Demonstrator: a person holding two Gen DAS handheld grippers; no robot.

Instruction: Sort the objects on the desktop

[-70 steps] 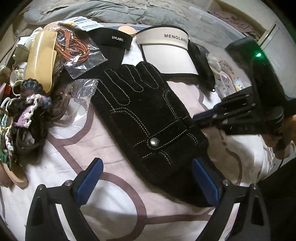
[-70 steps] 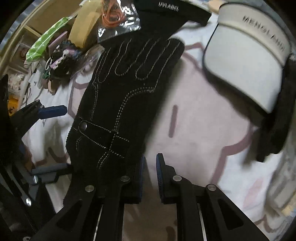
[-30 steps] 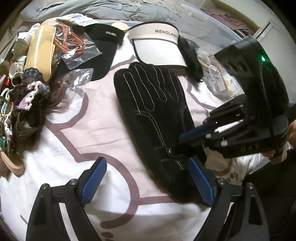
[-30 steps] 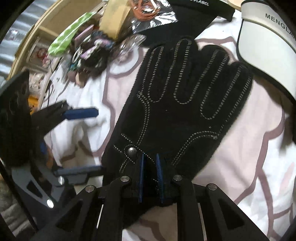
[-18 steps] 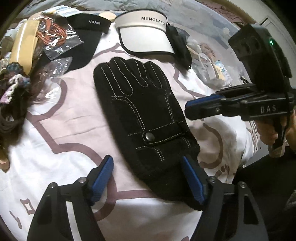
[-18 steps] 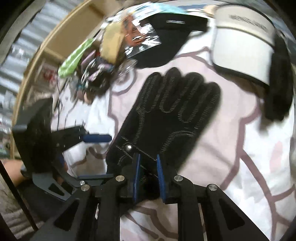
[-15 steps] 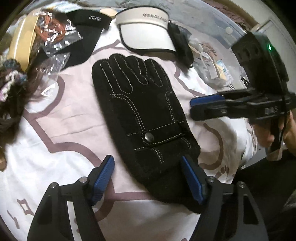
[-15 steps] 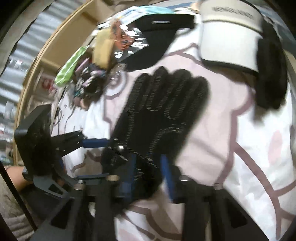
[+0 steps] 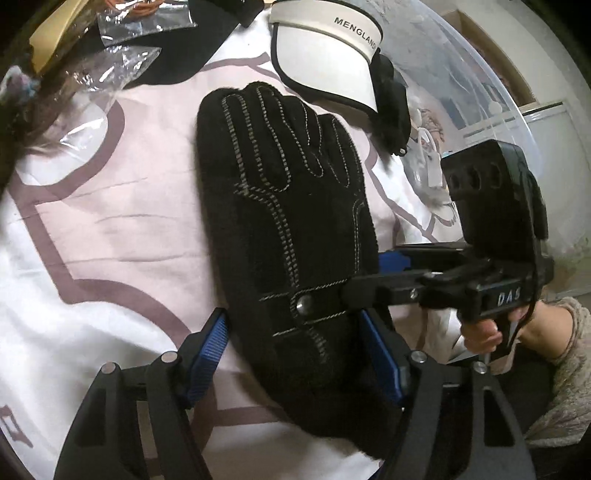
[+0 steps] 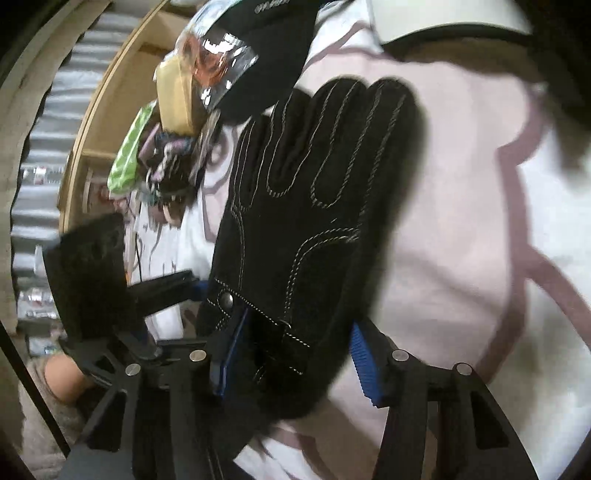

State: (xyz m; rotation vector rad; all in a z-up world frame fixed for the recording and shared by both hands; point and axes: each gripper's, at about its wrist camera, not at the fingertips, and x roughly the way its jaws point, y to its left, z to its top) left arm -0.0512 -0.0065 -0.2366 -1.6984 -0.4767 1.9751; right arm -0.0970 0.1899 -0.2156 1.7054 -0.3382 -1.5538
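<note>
A black suede glove [image 9: 280, 192] with white stitching and a snap strap lies flat on the pink-and-white patterned cloth [image 9: 110, 229], fingers pointing away. My left gripper [image 9: 291, 321] straddles its cuff, one blue pad on each side. The jaws are closing, and a strip of cloth still shows beside the left pad. My right gripper [image 9: 369, 271] reaches in from the right at the strap. In the right wrist view the glove [image 10: 314, 206] has its wrist between that gripper's [image 10: 299, 325] closing jaws, and one finger lies over the strap.
A white visor [image 9: 325, 62] and a black pouch [image 9: 391, 99] lie just beyond the glove's fingers. A black visor [image 9: 207, 33] and clear bags [image 9: 122, 62] sit at the far left. A clear plastic bin [image 9: 480, 92] stands to the right. A person's hand [image 9: 487, 332] holds the right gripper.
The right gripper let go of the glove's cuff, opened, and came back down over the strap. The left gripper sank closer and its jaws narrowed around the cuff.
</note>
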